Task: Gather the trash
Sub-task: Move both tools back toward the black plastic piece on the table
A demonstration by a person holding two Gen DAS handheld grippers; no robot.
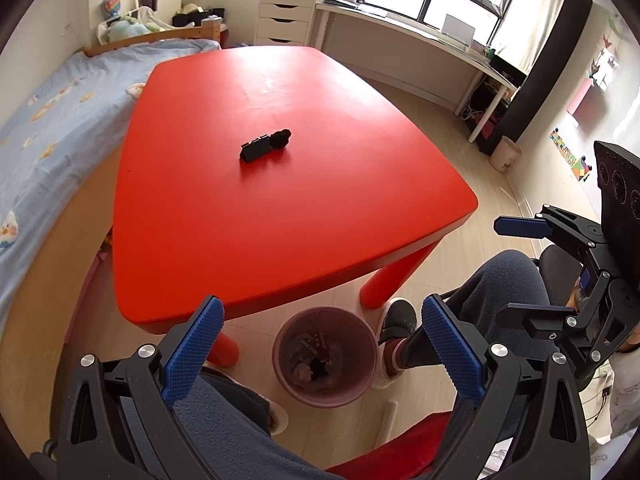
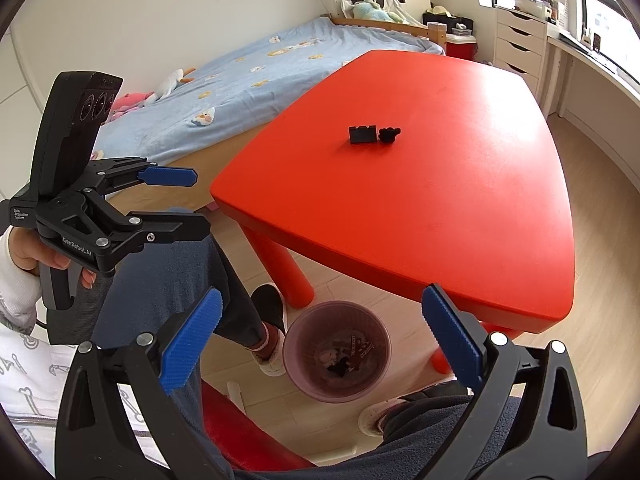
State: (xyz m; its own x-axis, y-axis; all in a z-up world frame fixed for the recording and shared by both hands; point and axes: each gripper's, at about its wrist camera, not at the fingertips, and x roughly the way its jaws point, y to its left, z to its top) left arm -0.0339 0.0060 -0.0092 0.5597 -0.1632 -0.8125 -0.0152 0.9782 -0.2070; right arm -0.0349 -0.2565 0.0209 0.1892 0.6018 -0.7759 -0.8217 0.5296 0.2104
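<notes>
Two small black pieces lie side by side on the red table [image 1: 280, 220]: a flat black clip-like piece [image 1: 255, 149] and a lumpy black piece [image 1: 281, 138]. They also show in the right wrist view, the clip-like piece [image 2: 363, 134] and the lumpy piece [image 2: 389, 134]. A pink waste bin [image 1: 326, 356] stands on the floor below the table's near edge, with wrappers and scraps inside; it also shows in the right wrist view [image 2: 337, 350]. My left gripper [image 1: 324, 352] is open and empty above the bin. My right gripper [image 2: 322, 344] is open and empty, also above the bin.
A bed with a blue cover [image 1: 48, 128] runs along the table's left side. The person's legs and slippered feet [image 1: 396, 332] flank the bin. A white drawer unit [image 1: 286, 14] and a long desk [image 1: 420, 40] stand by the window. A red stool [image 2: 248, 436] is below.
</notes>
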